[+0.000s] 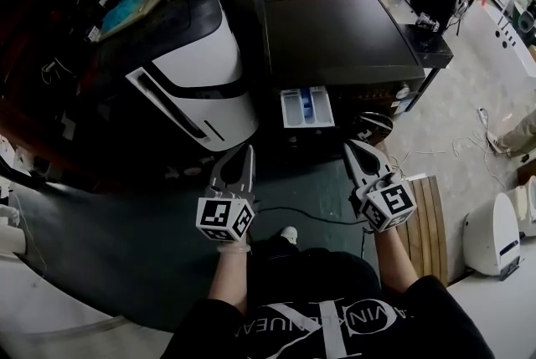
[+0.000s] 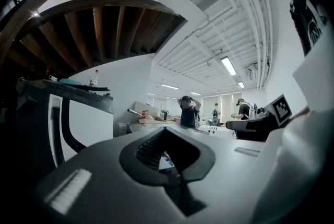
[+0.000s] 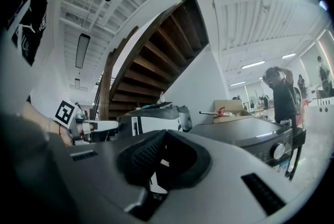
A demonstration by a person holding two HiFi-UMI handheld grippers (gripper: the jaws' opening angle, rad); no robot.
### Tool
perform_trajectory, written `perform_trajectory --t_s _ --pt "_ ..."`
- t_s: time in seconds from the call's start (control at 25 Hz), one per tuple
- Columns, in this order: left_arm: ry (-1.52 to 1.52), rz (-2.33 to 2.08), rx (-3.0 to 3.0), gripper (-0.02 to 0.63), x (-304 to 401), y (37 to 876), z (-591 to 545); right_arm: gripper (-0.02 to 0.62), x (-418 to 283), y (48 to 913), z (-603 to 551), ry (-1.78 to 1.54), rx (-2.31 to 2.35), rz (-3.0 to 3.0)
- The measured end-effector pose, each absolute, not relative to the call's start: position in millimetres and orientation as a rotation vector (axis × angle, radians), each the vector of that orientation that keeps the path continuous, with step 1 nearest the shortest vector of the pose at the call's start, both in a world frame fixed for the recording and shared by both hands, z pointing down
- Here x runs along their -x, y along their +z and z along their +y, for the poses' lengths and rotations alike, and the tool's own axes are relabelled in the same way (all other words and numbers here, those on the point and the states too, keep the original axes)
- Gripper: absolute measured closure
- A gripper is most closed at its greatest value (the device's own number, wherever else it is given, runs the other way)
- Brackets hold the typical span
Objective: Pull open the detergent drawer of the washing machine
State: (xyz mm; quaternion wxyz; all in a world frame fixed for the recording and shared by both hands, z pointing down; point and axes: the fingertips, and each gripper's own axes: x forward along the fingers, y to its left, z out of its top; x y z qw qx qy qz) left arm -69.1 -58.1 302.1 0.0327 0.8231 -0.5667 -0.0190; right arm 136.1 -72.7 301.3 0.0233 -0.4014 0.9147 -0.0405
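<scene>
Since the detergent drawer (image 1: pixel 307 107) already juts from the washing machine (image 1: pixel 343 39), best avoid bumping it; left gripper (image 1: pixel 247 151) and right gripper (image 1: pixel 348 148) hover nearer, claws pinched together, empty.

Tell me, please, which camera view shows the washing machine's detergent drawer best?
The head view: the detergent drawer juts open from the washing machine, its compartments seen from above. The left gripper view offers only a white-and-blue sliver, probably the drawer; the right gripper view shows the machine's top and knob, but no clear drawer.
</scene>
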Motion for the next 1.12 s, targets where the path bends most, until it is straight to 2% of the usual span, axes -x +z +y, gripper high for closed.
perform_trajectory --t_s 1.12 --pt "-0.023 -1.786 -2.483 0.597 74.0 313.4 -61.5 0.583 -138.0 304.6 -77.9 -0.117 1.241 2.852"
